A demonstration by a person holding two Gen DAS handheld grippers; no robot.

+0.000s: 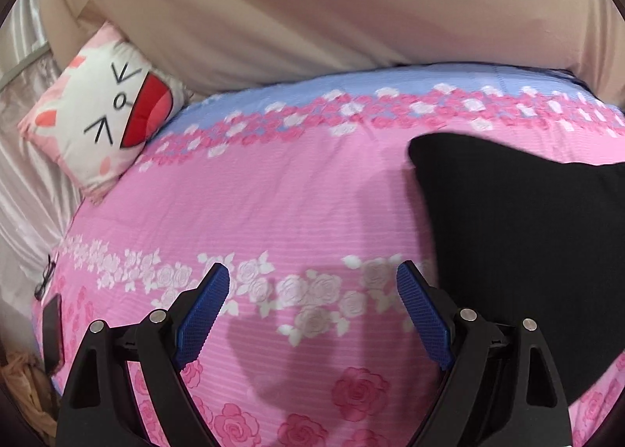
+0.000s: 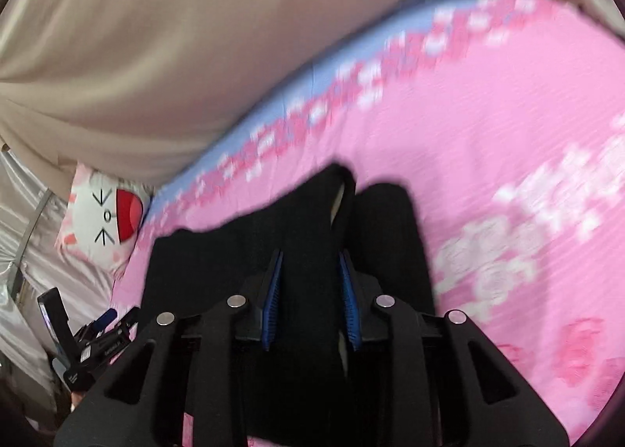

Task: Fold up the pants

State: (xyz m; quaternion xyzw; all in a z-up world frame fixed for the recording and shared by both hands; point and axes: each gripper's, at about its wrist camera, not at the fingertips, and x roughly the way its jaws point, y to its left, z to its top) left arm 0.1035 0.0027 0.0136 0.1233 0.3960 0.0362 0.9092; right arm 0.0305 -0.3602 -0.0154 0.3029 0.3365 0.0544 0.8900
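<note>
The black pants (image 1: 519, 236) lie on the pink floral bedspread (image 1: 273, 204), to the right of my left gripper (image 1: 312, 271). My left gripper is open and empty, hovering over bare bedspread with the pants edge just beside its right finger. In the right wrist view, my right gripper (image 2: 310, 257) is shut on a thick fold of the black pants (image 2: 304, 220), which bunch up between the blue pads and spread out on both sides. The rest of the pants under the gripper is hidden.
A white cartoon-face pillow (image 1: 105, 126) lies at the bed's left corner. A beige curtain (image 1: 312, 5) hangs behind the bed. A phone (image 1: 52, 333) and glasses lie at the left bed edge. The left gripper shows in the right wrist view (image 2: 105, 329).
</note>
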